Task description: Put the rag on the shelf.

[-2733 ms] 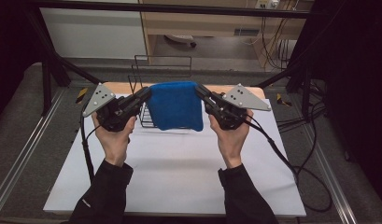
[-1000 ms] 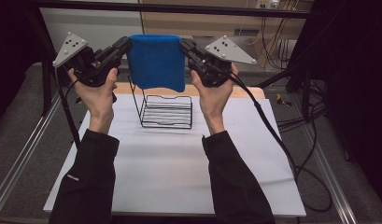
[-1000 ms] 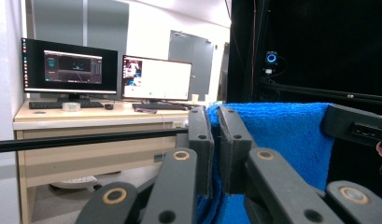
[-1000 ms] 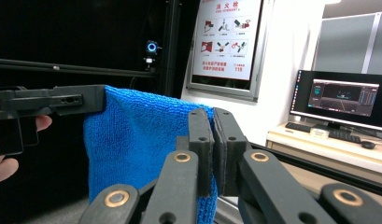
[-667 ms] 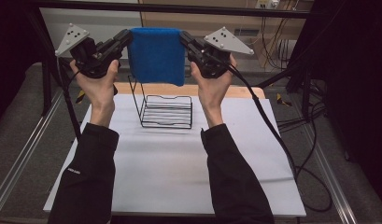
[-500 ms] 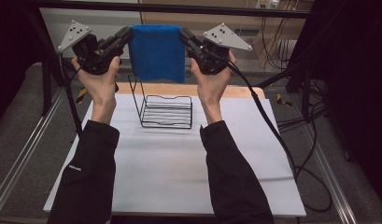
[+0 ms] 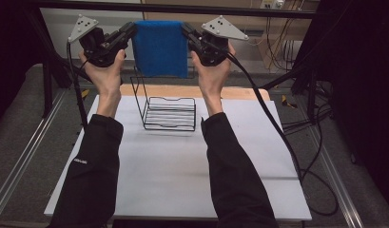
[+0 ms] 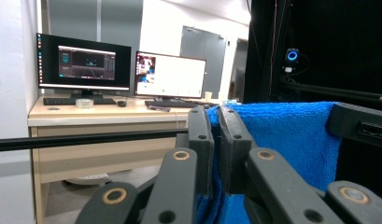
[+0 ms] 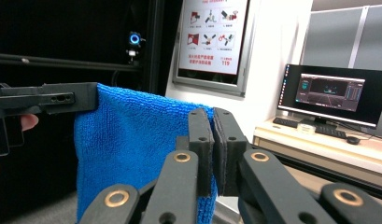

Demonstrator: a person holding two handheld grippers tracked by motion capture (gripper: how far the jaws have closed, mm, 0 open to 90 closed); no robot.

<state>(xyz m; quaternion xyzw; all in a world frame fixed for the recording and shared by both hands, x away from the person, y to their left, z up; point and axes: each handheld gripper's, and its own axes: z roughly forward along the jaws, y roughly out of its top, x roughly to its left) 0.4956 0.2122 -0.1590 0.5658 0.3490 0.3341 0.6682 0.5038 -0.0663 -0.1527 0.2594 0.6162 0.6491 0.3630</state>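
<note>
A blue towel (image 7: 160, 47) hangs stretched between my two grippers, raised high above the table. My left gripper (image 7: 130, 31) is shut on its upper left corner, and my right gripper (image 7: 186, 29) is shut on its upper right corner. In the left gripper view the blue towel (image 8: 291, 140) is pinched between the jaws of the left gripper (image 8: 215, 119), and the other gripper holds its far edge. In the right gripper view the blue towel (image 9: 132, 149) drapes down from the right gripper (image 9: 213, 122). A black wire rack (image 7: 167, 107) stands on the table below the towel.
The white table top (image 7: 173, 175) has a wooden strip (image 7: 230, 92) along its far edge. Black frame bars run on both sides, and cables (image 7: 277, 123) trail off to the right. Desks with monitors (image 8: 123, 74) stand beyond.
Both hands have carried the towel a little higher and farther from the person, still stretched between the shut grippers. Since the earliest frame it has been lifted from just over the rack.
</note>
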